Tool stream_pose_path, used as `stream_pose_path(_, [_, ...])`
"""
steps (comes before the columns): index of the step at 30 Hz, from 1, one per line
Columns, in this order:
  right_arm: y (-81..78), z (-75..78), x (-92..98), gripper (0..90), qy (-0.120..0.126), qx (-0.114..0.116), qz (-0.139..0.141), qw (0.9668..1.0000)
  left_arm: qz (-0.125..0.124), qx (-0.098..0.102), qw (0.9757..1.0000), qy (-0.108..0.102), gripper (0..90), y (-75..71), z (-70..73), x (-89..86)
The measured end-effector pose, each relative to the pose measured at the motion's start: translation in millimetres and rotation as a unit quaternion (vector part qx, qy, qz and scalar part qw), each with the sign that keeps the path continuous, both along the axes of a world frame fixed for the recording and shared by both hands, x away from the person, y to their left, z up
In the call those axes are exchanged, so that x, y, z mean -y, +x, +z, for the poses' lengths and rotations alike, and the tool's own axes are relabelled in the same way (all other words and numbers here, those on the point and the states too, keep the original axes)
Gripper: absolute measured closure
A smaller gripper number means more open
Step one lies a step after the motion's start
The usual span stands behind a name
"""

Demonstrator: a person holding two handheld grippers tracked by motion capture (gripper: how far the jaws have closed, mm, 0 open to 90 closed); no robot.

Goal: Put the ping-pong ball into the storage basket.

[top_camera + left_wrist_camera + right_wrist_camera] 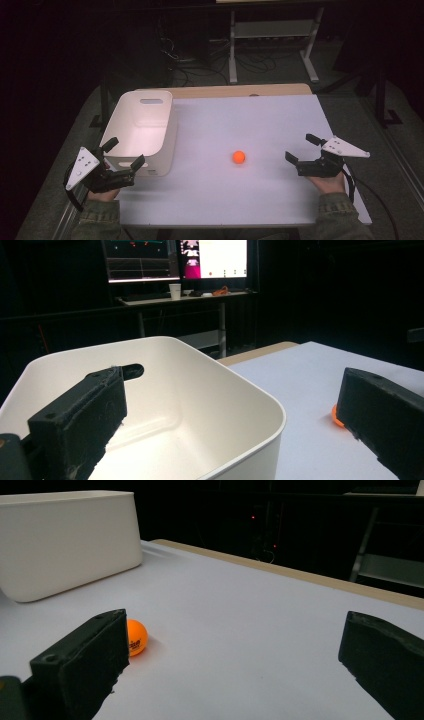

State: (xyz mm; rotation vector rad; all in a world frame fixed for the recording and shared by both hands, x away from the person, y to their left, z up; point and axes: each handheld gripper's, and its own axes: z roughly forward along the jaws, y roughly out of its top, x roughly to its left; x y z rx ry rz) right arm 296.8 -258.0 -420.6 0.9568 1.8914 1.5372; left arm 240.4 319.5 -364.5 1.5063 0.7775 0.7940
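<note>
Item: orange ball (239,157), loose on white table (250,195); right gripper (300,148) near, jaws wide, empty (left gripper (125,154) likewise, beside white bin (142,131)); centre jaws, close gently.

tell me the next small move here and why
Probably slide the right gripper left toward the orange ball until its open jaws straddle it. The ball lies loose on the white table, apart from both grippers, and nearer the right one. The white bin beside the left gripper looks empty, a likely place for the ball.
</note>
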Motion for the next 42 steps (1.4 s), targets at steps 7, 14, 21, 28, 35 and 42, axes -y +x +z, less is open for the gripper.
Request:
stream_pose_path(7, [0.2, -0.2, -0.5, 0.0, 0.000, 0.000, 0.002, 1.0000, -0.006, -0.002, 0.9999, 0.012, 0.0, 0.6, 3.6, 2.5])
stream_pose_path(14, [-0.2, 0.3, 1.7, 0.0, 0.003, 0.001, -0.002, 1.0000, -0.022, -0.002, 0.9992, 0.035, 0.0, 0.7, 11.9, 10.0])
stream_pose_path(21, [-0.9, 0.6, 2.2, 0.0, 0.005, 0.000, -0.004, 1.0000, -0.027, -0.001, 0.9985, 0.049, 0.0, 2.6, 19.4, 12.5])
stream_pose_path(28, [-1.1, 0.6, 2.2, 0.0, 0.005, 0.000, -0.003, 1.0000, -0.034, -0.001, 0.9978, 0.057, 0.0, 5.0, 28.2, 14.4])
stream_pose_path(35, [-1.1, 0.6, 2.2, 0.0, 0.005, 0.000, -0.003, 1.0000, -0.041, -0.003, 0.9968, 0.068, 0.0, 9.6, 35.6, 16.3])
stream_pose_path(42, [-1.1, 0.5, 2.2, 0.0, 0.004, 0.000, -0.002, 1.0000, -0.053, -0.004, 0.9952, 0.082, 0.0, 14.1, 46.1, 21.6])
